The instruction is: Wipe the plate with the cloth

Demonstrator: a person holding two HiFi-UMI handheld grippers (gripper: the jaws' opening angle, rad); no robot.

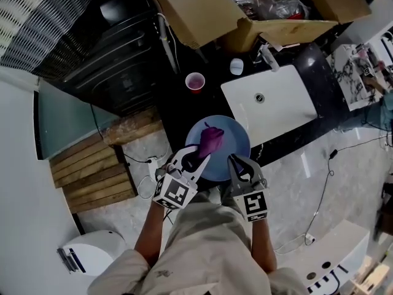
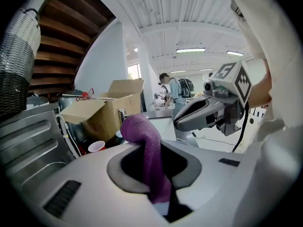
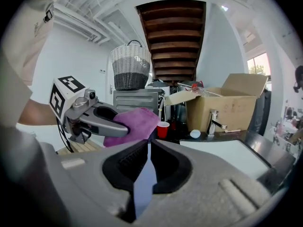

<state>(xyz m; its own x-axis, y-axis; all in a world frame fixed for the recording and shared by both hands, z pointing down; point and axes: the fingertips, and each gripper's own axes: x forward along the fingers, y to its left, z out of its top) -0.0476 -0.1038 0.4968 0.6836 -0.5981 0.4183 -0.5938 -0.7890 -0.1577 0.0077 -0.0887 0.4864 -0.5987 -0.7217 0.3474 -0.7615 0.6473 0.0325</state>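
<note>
A blue plate [image 1: 232, 141] hangs above the edge of a black counter [image 1: 175, 112], its face turned up toward the head camera. Its near rim is pinched between the closed jaws of the right gripper [image 1: 237, 165]. In the right gripper view the plate [image 3: 144, 186] shows only as a thin edge-on sliver running straight away from the jaws. A purple cloth [image 1: 211, 141] lies bunched on the plate's left half. Its long axis runs from the near rim toward the plate's middle, and its near end is clamped in the left gripper [image 1: 200, 159]. In the left gripper view the cloth [image 2: 150, 152] rises out of the jaws and folds over to the left. The two grippers sit side by side at the plate's near edge. Beyond the plate are a white sink [image 1: 279, 103] with a faucet [image 1: 268, 58], a red cup [image 1: 195, 82] and an open cardboard box [image 1: 202, 11].
</note>
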